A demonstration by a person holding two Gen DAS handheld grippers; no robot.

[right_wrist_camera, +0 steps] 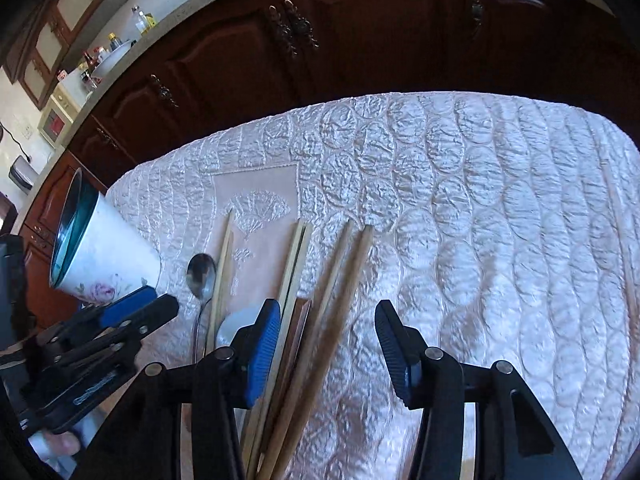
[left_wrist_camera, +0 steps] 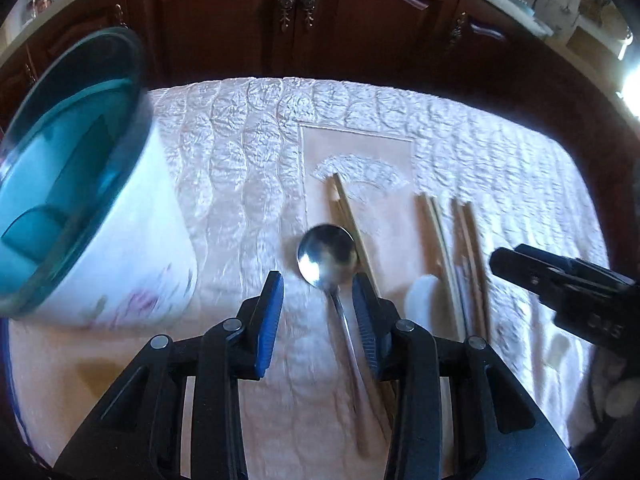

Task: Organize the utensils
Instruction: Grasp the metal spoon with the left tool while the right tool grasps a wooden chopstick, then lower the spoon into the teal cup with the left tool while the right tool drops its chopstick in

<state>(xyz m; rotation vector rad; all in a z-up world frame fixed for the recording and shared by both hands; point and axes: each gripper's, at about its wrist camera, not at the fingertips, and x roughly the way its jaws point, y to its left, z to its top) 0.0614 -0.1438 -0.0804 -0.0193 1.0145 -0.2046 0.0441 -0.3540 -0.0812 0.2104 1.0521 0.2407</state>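
Note:
A metal spoon (left_wrist_camera: pixel 327 254) lies on the quilted cloth (left_wrist_camera: pixel 240 184), bowl away from me. Its handle runs back between the jaws of my left gripper (left_wrist_camera: pixel 318 294), close to the right pad and clear of the left one; the gripper is open. Several wooden chopsticks (right_wrist_camera: pixel 344 288) lie side by side to the spoon's (right_wrist_camera: pixel 202 276) right. My right gripper (right_wrist_camera: pixel 328 340) stands open over them, with one pair just inside its left pad and nothing pressed. A white floral cup (left_wrist_camera: pixel 120 248) with a teal inside stands to the left.
A white rounded object (left_wrist_camera: pixel 420 300) lies among the chopsticks, partly hidden. Dark wooden cabinet doors (left_wrist_camera: pixel 296 20) rise beyond the table's far edge. The right gripper (left_wrist_camera: pixel 508 260) reaches in from the right edge of the left wrist view. The cloth right of the chopsticks (right_wrist_camera: pixel 500 260) is bare.

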